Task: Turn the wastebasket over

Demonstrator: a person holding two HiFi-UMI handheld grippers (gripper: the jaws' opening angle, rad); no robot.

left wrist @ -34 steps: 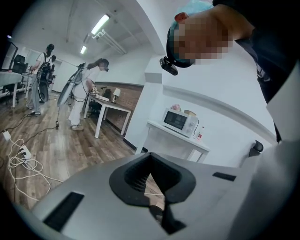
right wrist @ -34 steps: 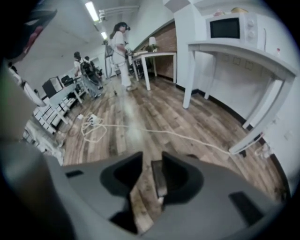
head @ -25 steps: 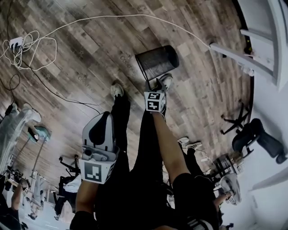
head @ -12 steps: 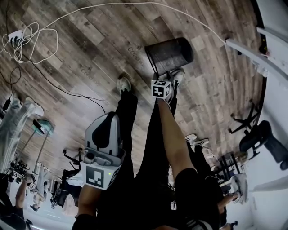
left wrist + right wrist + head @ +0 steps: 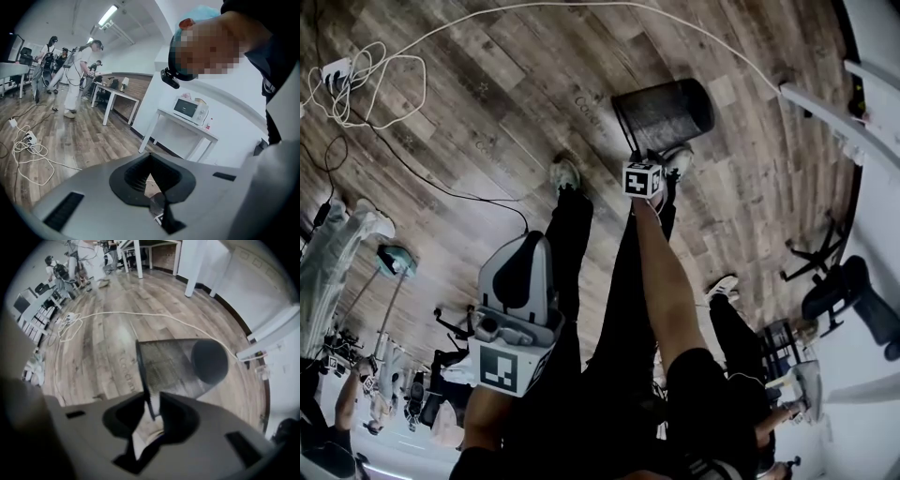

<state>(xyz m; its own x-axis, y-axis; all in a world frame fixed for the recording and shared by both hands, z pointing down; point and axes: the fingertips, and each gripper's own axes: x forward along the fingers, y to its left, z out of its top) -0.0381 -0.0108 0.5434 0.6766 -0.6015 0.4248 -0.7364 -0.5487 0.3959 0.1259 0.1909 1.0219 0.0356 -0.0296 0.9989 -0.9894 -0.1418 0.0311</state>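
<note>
Jaws of my right gripper (image 5: 151,412) were closing, half-open, astride the tipped wastebasket (image 5: 174,363) rim; left gripper (image 5: 158,210) stayed out, shut and empty; next needed clamping, then swinging upright.

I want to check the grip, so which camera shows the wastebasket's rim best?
The right gripper view: the wastebasket lies on its side, its rim between the jaws of the right gripper, which have just been closing. The head view shows it smaller, from above. The left gripper view does not show it.
</note>
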